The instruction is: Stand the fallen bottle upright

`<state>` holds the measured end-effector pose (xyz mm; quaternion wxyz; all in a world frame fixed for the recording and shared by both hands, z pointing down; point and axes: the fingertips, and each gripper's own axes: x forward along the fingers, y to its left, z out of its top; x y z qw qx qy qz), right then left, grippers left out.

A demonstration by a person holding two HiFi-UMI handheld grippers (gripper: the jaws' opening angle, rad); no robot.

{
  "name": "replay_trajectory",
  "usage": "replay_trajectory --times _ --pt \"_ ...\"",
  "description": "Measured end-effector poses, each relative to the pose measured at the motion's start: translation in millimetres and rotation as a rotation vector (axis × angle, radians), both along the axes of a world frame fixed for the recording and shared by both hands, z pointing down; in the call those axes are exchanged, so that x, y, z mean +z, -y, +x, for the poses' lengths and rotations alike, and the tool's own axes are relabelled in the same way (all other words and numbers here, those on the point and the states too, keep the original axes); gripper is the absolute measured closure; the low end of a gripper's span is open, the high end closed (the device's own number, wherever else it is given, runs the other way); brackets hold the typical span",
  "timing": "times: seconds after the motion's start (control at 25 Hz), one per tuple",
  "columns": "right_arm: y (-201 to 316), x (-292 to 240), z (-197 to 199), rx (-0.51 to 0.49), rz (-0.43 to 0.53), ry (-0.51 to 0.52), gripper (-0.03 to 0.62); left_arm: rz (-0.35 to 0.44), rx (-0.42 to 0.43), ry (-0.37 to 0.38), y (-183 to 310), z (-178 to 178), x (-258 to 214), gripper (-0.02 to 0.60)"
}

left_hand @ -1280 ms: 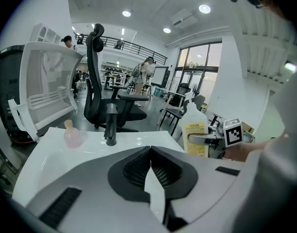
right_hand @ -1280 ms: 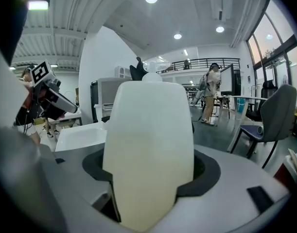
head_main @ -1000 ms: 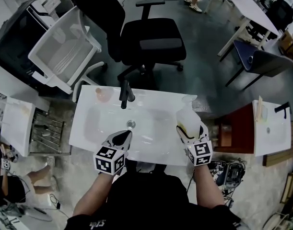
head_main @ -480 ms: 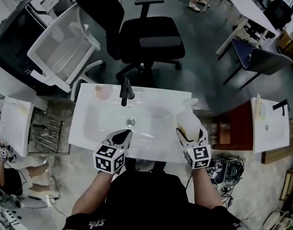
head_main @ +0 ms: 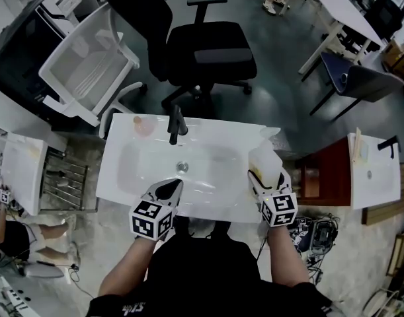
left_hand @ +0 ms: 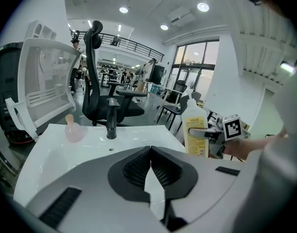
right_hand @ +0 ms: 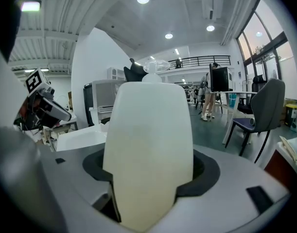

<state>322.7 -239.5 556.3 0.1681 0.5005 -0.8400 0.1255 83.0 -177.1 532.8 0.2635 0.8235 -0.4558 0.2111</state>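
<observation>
Head view, bottle (head_main: 263,162): stood at the white basin's (head_main: 122,152) right rim, about 3 o'clock from the drain (head_main: 182,167). It was seen from above and foreshortened, cap end toward 12 o'clock, and the jaws hid its lower body.
Head view, right gripper (head_main: 266,177): clamped on the bottle, one jaw on each side.
Head view, left gripper (head_main: 173,185): at the basin's 6 o'clock edge, tips together, nothing held.
Left gripper view, jaws: pads met at the tips, empty; the gripper's own body hid the near basin.
Left gripper view, bottle (left_hand: 197,136): at 3 o'clock, upright, long axis vertical, spout at 12 o'clock. A jaw crossed its yellow label. Its base was cut off, so contact with the rim could not be told.
Left gripper view, faucet (left_hand: 111,125): black, toward 10 o'clock, with a pink flask (left_hand: 73,130) beside it.
Right gripper view, bottle (right_hand: 148,149): filled the centre, long axis vertical, cap at 12 o'clock, base hidden.
Right gripper view, jaws: pressed on both flanks.
</observation>
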Motion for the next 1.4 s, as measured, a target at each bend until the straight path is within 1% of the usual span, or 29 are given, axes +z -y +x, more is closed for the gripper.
replay_trajectory --times 0.08,0.24,0.44,0.6,0.8,0.96,1.16,1.4 --pt "12.1 1.0 3.3 0.012 -0.004 0.016 0.249 -0.008 -0.011 0.005 -1.7 -4.7 3.2 0.566" --pt "47.1 0.6 3.1 -0.005 0.014 -0.001 0.249 -0.028 -0.035 0.019 -6.4 -9.9 8.1 0.566" --pt "95.0 0.4 -9.7 -0.033 0.066 -0.013 0.249 -0.054 -0.075 0.036 -10.9 -20.8 17.3 0.566" --pt "117.4 -1.5 -18.8 -0.036 0.125 -0.022 0.247 -0.077 -0.100 0.045 -10.3 -28.2 25.0 0.566" --pt "127.3 -2.8 -11.1 0.014 0.198 -0.001 0.244 -0.103 -0.093 0.053 -3.6 -27.2 32.4 0.566" --pt "128.0 -2.8 -6.3 0.025 0.221 0.010 0.243 -0.114 -0.077 0.034 7.0 -18.1 36.1 0.566" --pt "114.8 -0.3 -2.2 0.044 0.221 0.020 0.240 -0.108 -0.029 0.030 20.0 -3.4 32.7 0.566" --pt "96.2 8.6 11.4 0.077 0.185 0.023 0.238 -0.102 0.003 0.034 23.0 5.7 30.9 0.566"
